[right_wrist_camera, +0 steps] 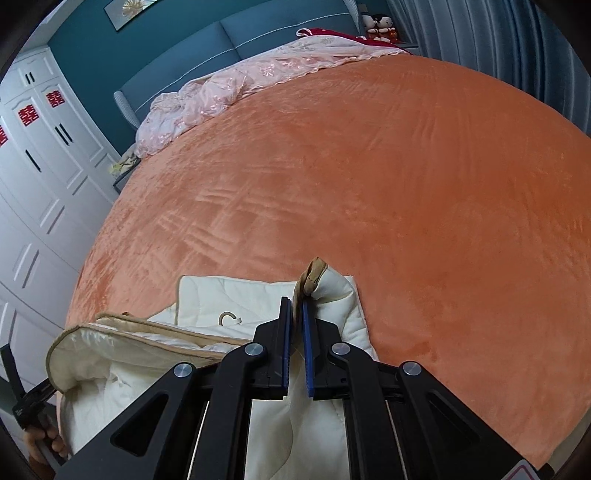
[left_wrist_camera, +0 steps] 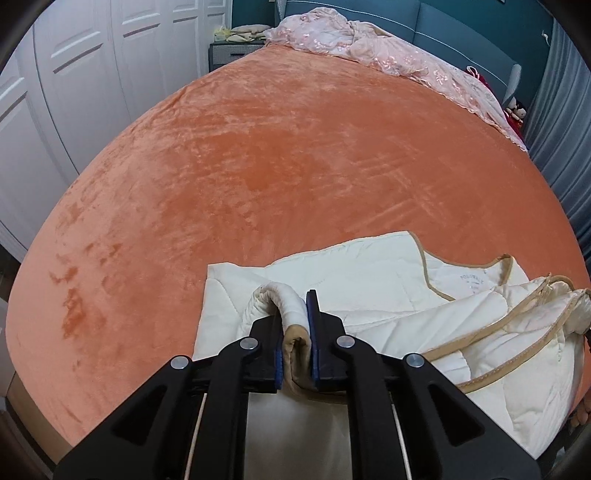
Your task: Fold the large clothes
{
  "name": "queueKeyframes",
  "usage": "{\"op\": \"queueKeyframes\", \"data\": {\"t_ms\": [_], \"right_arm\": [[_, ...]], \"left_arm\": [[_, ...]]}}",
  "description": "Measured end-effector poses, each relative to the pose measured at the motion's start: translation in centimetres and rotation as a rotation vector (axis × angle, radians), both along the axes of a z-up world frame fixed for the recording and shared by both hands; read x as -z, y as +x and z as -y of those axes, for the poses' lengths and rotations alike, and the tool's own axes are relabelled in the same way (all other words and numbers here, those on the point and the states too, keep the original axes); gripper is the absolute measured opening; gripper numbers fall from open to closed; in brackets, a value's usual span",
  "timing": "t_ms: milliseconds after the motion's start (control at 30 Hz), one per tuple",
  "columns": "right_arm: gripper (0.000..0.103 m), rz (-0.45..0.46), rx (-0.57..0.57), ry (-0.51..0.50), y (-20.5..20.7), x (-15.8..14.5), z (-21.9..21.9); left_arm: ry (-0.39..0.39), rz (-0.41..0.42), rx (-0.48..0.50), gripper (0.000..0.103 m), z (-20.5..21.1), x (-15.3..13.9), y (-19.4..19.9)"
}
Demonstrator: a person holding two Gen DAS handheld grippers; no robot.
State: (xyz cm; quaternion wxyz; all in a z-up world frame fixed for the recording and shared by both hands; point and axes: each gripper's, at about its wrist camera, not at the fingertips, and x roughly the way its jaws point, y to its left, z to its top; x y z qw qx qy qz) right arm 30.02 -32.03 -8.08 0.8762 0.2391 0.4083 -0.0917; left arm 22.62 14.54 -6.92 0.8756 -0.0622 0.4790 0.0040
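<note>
A cream quilted garment (left_wrist_camera: 369, 280) with tan trim lies partly folded at the near edge of an orange bed cover (left_wrist_camera: 295, 147). My left gripper (left_wrist_camera: 294, 306) is shut on a rolled, tan-edged fold of the garment, and the fabric fills the gap between its blue pads. In the right wrist view the same garment (right_wrist_camera: 207, 299) spreads to the left. My right gripper (right_wrist_camera: 294, 301) is shut on a tan-trimmed corner, which sticks up past the fingertips. The left tool and a hand (right_wrist_camera: 33, 406) show at the lower left, under a lifted fold.
The orange bed cover (right_wrist_camera: 369, 166) stretches far ahead. A pink lace quilt (left_wrist_camera: 369, 48) is bunched along the blue headboard (right_wrist_camera: 258, 33). White wardrobe doors (left_wrist_camera: 74, 74) stand on the left, grey curtains (right_wrist_camera: 517, 55) on the right, and a nightstand (left_wrist_camera: 229, 51) beside the bed.
</note>
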Motion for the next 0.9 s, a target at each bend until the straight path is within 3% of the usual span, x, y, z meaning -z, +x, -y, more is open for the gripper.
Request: {"op": "queueKeyframes", "data": {"t_ms": [233, 433, 600, 667, 700, 733, 767, 800, 833, 900], "right_arm": [[0.006, -0.033, 0.007, -0.018, 0.9, 3.9, -0.3], [0.006, -0.028, -0.004, -0.027, 0.9, 6.2, -0.5], [0.01, -0.031, -0.02, 0.016, 0.6, 4.4, 0.6], [0.018, 0.041, -0.013, 0.04, -0.8, 2.3, 1.6], [0.031, 0.077, 0.011, 0.024, -1.8, 1.0, 2.0], [0.043, 0.108, 0.035, 0.007, -2.8, -0.2, 2.4], [0.047, 0.147, 0.048, 0.011, -3.8, -1.4, 2.9], [0.048, 0.179, 0.061, 0.024, -4.9, -2.4, 3.5], [0.048, 0.199, 0.075, 0.035, -5.8, -3.2, 3.9], [0.048, 0.213, 0.081, 0.054, -7.1, -4.4, 4.2]], "left_arm": [[0.007, 0.004, -0.005, 0.013, 0.4, 3.5, 1.7], [-0.038, 0.079, -0.014, 0.014, 0.0, 5.1, 1.4], [-0.093, 0.059, -0.006, 0.019, -1.0, 3.1, 1.3], [-0.149, 0.099, 0.011, 0.026, -2.2, 0.8, 0.5], [-0.174, 0.12, 0.024, 0.028, -2.9, -0.6, -0.1], [-0.185, 0.131, 0.035, 0.033, -3.4, -1.6, -0.5], [-0.189, 0.144, 0.041, 0.047, -3.8, -2.7, -0.9], [-0.135, 0.184, 0.002, 0.063, -4.4, -4.2, -1.5], [-0.069, 0.245, -0.055, 0.093, -5.1, -5.6, -2.2], [-0.049, 0.376, -0.105, 0.098, -6.6, -8.3, -3.8]]}}
